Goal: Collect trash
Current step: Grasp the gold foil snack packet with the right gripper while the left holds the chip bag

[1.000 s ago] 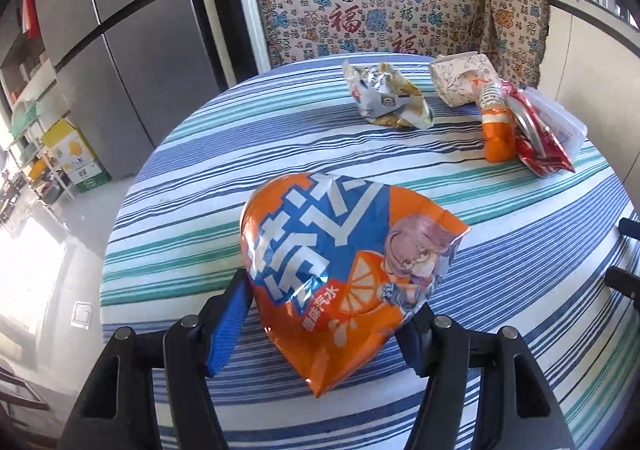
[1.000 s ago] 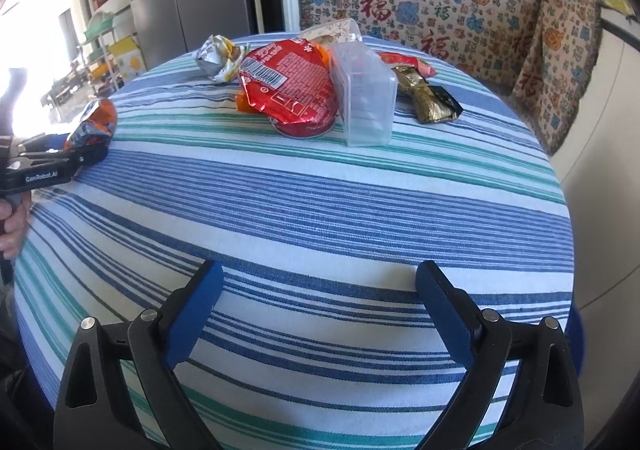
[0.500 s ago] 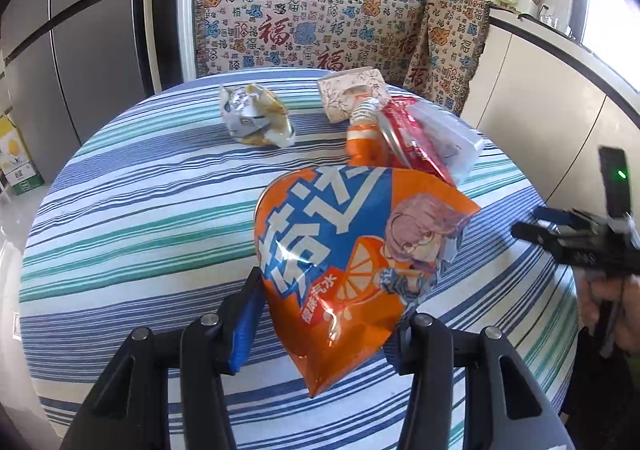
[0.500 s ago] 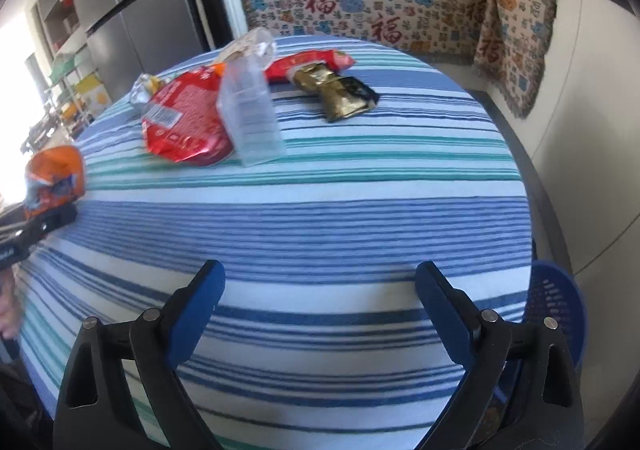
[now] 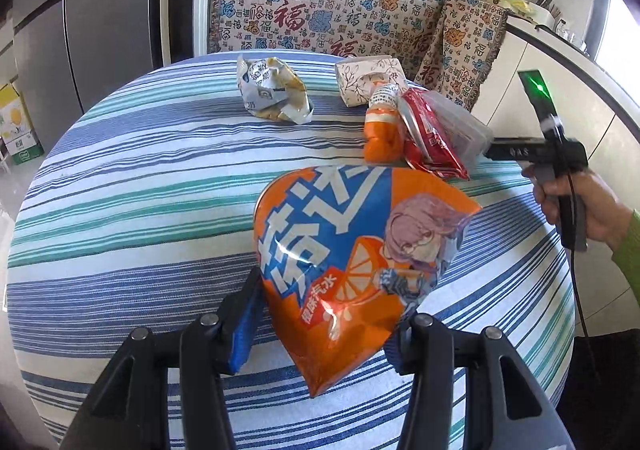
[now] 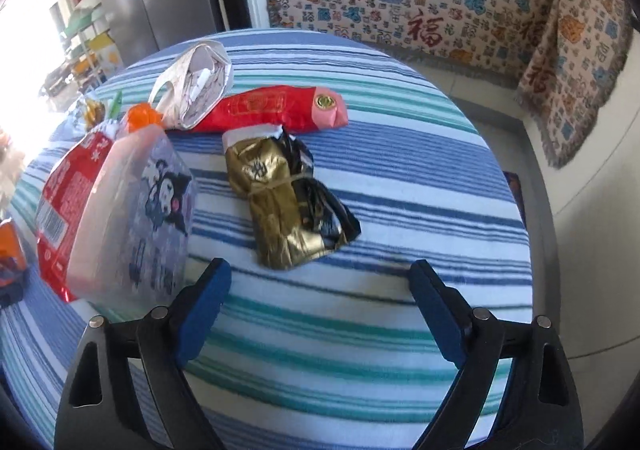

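An orange and blue snack bag [image 5: 352, 250] is pinched at its lower end by my left gripper [image 5: 320, 330], which is shut on it and holds it over the striped table [image 5: 140, 190]. My right gripper [image 6: 318, 274] stands open with nothing between its fingers, just in front of a gold and black wrapper [image 6: 288, 202]. Behind that wrapper lies a red packet [image 6: 276, 110]. To its left stand a clear plastic box [image 6: 132, 218] and a red wrapper [image 6: 68, 202]. In the left wrist view a hand [image 5: 580, 206] holds the right gripper's handle at the table's right edge.
A crumpled silver wrapper [image 5: 272, 90], a patterned paper carton [image 5: 368, 80] and an orange bottle [image 5: 380, 130] lie at the far side of the table. A patterned cloth [image 5: 320, 10] covers the bench behind. A grey fridge [image 5: 100, 10] stands at the left.
My right gripper has swept across the table to just before the gold wrapper. My left gripper's jaws have narrowed on the orange bag, and its view has swung to the right.
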